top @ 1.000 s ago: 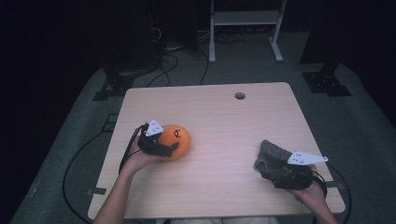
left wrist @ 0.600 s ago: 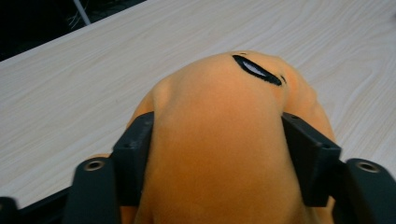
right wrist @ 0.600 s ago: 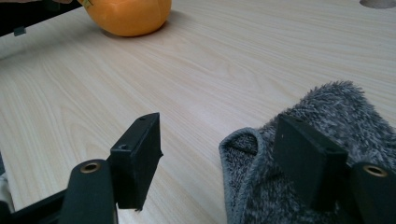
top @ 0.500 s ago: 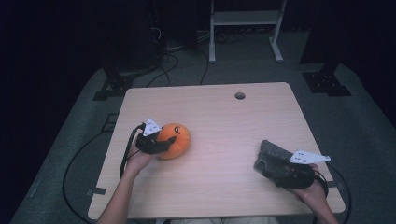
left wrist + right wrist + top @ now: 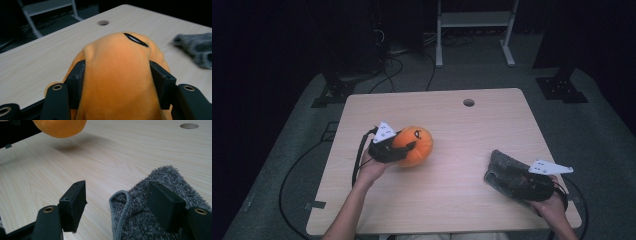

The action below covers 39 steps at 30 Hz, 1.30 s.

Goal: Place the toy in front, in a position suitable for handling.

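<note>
Pale wooden table sits among dark floor and cables. On its left half, the orange plush pumpkin is already grabbed and lifted clear, with placing left to do; the left gripper has just closed, squeezing it. Right gripper gapes over a grey fuzzy cloth, one jaw touching.

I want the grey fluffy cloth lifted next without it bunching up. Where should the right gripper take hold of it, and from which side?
Probably the folded edge of the grey fluffy cloth that faces the orange plush ball. The right gripper stands open there, one of its fingers over bare table, the other on the pile. Coming in low from the person's side, the doubled edge slips between them and gives thickness to pinch.
</note>
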Available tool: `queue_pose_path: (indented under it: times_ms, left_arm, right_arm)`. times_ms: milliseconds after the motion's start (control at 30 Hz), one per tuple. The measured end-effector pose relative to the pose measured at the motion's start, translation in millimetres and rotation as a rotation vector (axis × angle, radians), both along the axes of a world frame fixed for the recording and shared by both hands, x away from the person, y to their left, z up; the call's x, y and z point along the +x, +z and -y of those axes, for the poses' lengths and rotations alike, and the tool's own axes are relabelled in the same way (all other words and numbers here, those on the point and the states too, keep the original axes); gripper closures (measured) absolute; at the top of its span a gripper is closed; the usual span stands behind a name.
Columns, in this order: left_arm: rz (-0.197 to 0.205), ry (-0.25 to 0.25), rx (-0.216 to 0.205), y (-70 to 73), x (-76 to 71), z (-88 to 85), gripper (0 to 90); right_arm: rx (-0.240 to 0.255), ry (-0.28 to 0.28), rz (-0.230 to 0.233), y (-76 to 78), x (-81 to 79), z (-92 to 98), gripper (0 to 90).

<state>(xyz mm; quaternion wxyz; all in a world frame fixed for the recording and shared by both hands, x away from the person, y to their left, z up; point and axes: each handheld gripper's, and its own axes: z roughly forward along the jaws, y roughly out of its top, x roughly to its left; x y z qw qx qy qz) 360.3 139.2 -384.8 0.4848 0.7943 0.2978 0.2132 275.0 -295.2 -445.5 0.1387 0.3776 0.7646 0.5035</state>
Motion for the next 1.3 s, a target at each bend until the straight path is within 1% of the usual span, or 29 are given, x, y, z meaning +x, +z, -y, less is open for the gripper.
queue_pose_path:
  times_ms: [133, 233, 400, 433, 533, 567, 633, 733, 800, 833, 867, 900, 967, 1000, 1067, 1133, 1167, 1267, 1300]
  left_arm:
    - [0.007, -0.073, 0.021, -2.7, -7.6, 30.0, 40.0]
    - [-0.007, -0.117, 0.017, -7.0, -12.1, 48.5, 39.9]
    - [-0.019, -0.168, 0.040, -17.0, -18.7, 74.1, 39.5]
    - [-0.022, -0.177, 0.041, -19.3, -19.8, 77.9, 39.3]
    - [-0.041, -0.199, 0.023, -26.4, -25.6, 88.9, 39.1]
    - [-0.046, -0.204, 0.027, -28.1, -27.4, 91.4, 39.1]
    - [-0.043, -0.209, 0.019, -31.4, -30.8, 95.0, 38.8]
    - [-0.053, -0.217, -0.006, -38.5, -34.5, 98.3, 38.4]
    - [-0.055, -0.225, 0.016, -44.3, -36.4, 101.4, 37.9]
    - [-0.049, -0.227, 0.024, -47.6, -37.9, 102.7, 36.9]
    - [-0.048, -0.229, 0.017, -48.0, -38.5, 102.5, 35.3]
    - [-0.049, -0.231, 0.015, -47.7, -38.9, 102.4, 33.2]
    - [-0.072, -0.229, 0.008, -45.1, -39.4, 101.0, 23.9]
    - [-0.077, -0.228, 0.006, -43.5, -39.8, 99.7, 18.6]
    - [-0.071, -0.232, 0.004, -39.7, -42.1, 95.6, 12.7]
    - [-0.068, -0.236, -0.012, -36.7, -45.3, 89.2, 10.7]
    - [-0.063, -0.231, -0.021, -36.1, -47.5, 86.5, 8.9]
    - [-0.025, -0.221, -0.016, -35.4, -53.3, 77.3, 7.4]
    - [-0.026, -0.227, -0.016, -35.1, -54.1, 74.8, 7.0]
  right_arm:
    - [-0.002, -0.004, 0.001, 0.0, 0.1, 1.0, 31.2]
    - [-0.001, -0.009, 0.003, -0.1, 0.5, 2.4, 31.2]
    - [-0.008, -0.025, 0.009, 0.0, 1.1, 5.9, 31.3]
    - [-0.012, -0.032, 0.010, 0.1, 1.0, 6.5, 31.3]
    - [-0.012, -0.044, 0.004, -0.4, 1.2, 7.4, 31.3]
    - [-0.015, -0.046, 0.006, -1.0, 1.7, 7.8, 31.3]
    - [-0.019, -0.050, 0.002, -1.4, 1.9, 8.2, 31.3]
    - [-0.025, -0.056, 0.004, -1.5, 2.1, 8.5, 31.6]
    - [-0.031, -0.063, 0.005, -1.8, 2.5, 8.3, 31.7]
    - [-0.031, -0.065, 0.002, -2.1, 2.7, 8.2, 31.6]
    - [-0.031, -0.066, 0.001, -2.3, 3.1, 8.0, 31.7]
    - [-0.031, -0.064, 0.001, -2.4, 3.4, 8.0, 31.6]
    - [-0.029, -0.065, -0.003, -2.8, 3.9, 7.6, 31.6]
    - [-0.030, -0.064, -0.005, -3.1, 4.6, 7.3, 31.6]
    - [-0.031, -0.062, -0.001, -3.4, 5.6, 6.9, 31.6]
    - [-0.036, -0.070, -0.004, -3.4, 8.3, 6.5, 31.5]
    - [-0.053, -0.087, -0.008, -4.4, 13.9, 6.3, 31.3]
    - [-0.056, -0.101, -0.004, -3.7, 18.6, 5.5, 31.2]
    - [-0.055, -0.096, 0.000, -2.6, 20.1, 4.9, 31.2]
